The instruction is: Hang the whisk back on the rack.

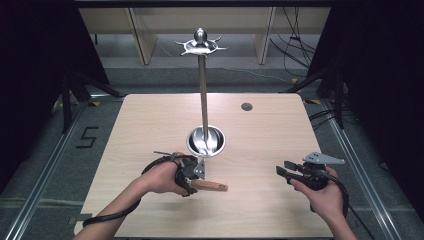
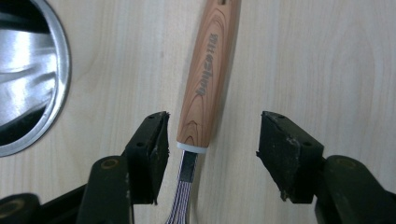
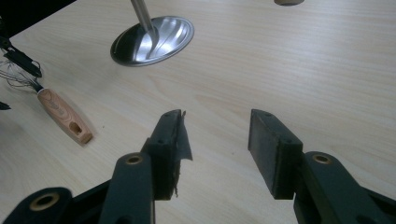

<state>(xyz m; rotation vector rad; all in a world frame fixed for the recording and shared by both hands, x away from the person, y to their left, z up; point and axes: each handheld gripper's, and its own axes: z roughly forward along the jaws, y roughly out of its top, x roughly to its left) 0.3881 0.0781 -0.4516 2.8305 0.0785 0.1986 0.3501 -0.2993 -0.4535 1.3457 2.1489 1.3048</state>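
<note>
A whisk with a wooden handle [image 2: 205, 79] lies flat on the table, its handle [image 1: 210, 186] pointing right and its thin wires [image 2: 184, 196] running back under my left gripper [image 2: 212, 154]. This gripper stands open astride the handle's white collar, and neither pad presses on it. In the high view the left gripper [image 1: 190, 175] points down just in front of the metal stand's round base [image 1: 206, 141]. My right gripper [image 1: 281, 170] hovers open and empty at the table's right, its jaws [image 3: 215, 149] aimed leftward; the whisk handle [image 3: 63, 116] lies far to their left.
The stand's pole [image 1: 203, 90] rises from the table's middle to a crown of hooks [image 1: 200, 46]. A grey round cap [image 1: 246, 106] sits in the tabletop [image 1: 150, 125] at the back. Cables trail from both grippers. Bare wood lies between the two hands.
</note>
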